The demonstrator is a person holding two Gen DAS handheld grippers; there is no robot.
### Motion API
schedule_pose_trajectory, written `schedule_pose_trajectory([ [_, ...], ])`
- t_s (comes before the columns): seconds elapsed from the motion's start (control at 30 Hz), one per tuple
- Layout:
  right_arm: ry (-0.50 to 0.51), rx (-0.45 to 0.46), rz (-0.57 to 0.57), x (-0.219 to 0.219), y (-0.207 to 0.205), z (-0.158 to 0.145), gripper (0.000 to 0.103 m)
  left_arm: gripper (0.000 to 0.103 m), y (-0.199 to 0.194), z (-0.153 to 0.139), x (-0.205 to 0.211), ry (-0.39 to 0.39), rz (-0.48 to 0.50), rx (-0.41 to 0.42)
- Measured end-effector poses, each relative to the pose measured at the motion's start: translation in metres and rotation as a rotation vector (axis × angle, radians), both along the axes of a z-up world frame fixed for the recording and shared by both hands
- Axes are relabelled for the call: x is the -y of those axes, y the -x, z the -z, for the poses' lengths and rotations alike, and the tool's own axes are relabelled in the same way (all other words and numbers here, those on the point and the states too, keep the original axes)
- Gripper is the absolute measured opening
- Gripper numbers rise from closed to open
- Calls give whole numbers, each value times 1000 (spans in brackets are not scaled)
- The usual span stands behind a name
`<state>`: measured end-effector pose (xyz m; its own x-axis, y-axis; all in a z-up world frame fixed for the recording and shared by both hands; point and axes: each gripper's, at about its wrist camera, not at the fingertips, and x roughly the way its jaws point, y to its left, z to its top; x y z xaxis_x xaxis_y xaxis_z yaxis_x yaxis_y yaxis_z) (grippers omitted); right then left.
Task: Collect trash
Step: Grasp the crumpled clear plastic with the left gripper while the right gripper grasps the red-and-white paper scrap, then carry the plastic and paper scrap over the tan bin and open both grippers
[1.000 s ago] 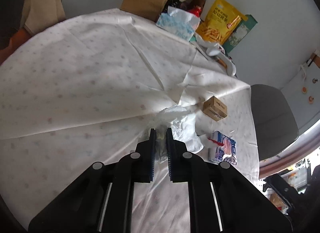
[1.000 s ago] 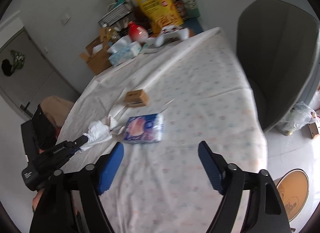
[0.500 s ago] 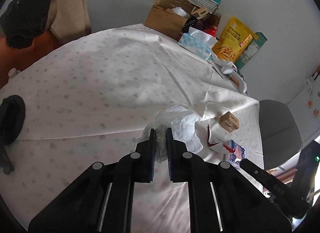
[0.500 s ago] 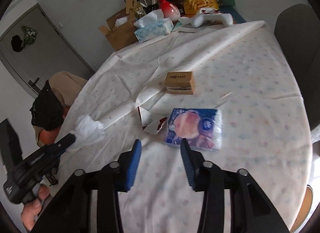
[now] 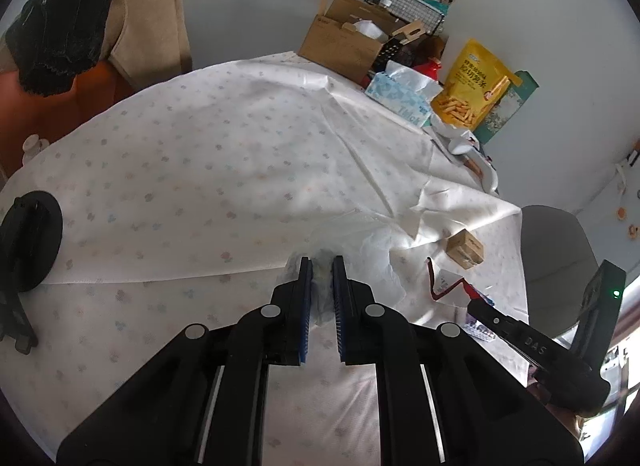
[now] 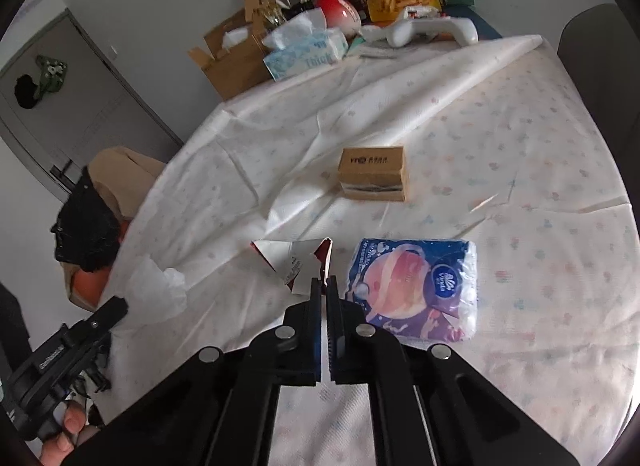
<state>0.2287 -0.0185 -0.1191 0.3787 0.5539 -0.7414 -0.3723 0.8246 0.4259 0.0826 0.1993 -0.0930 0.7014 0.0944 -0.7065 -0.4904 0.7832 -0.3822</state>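
My left gripper [image 5: 321, 266] is shut on a crumpled white tissue [image 5: 374, 252] and holds it above the tablecloth; the tissue also shows in the right wrist view [image 6: 158, 286]. My right gripper [image 6: 324, 286] is shut on the edge of a torn red-and-white wrapper [image 6: 294, 260], which lies on the cloth beside a blue tissue pack [image 6: 416, 286]. The wrapper also shows in the left wrist view [image 5: 444, 282]. A small brown cardboard box [image 6: 372, 177] sits just beyond.
A white dotted tablecloth [image 5: 224, 169] covers the round table. At its far edge stand an open cardboard box [image 5: 344, 45], a tissue box [image 5: 400, 95] and a yellow snack bag [image 5: 470, 89]. A grey chair [image 5: 556, 250] is at the right, a draped chair [image 5: 100, 29] at the left.
My right gripper has closed from wide open and moved in to the torn wrapper. My left gripper has lifted the tissue and drawn back from the table.
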Motion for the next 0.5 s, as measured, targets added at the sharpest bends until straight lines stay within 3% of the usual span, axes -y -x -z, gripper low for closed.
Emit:
schedule_pose_trajectory([
  [0.3, -80, 54, 22, 49, 32, -34, 3, 11, -12, -18, 38, -9, 87, 47],
  [0.5, -97, 75, 144, 109, 44, -46, 3, 11, -33, -24, 81, -16, 184, 62],
])
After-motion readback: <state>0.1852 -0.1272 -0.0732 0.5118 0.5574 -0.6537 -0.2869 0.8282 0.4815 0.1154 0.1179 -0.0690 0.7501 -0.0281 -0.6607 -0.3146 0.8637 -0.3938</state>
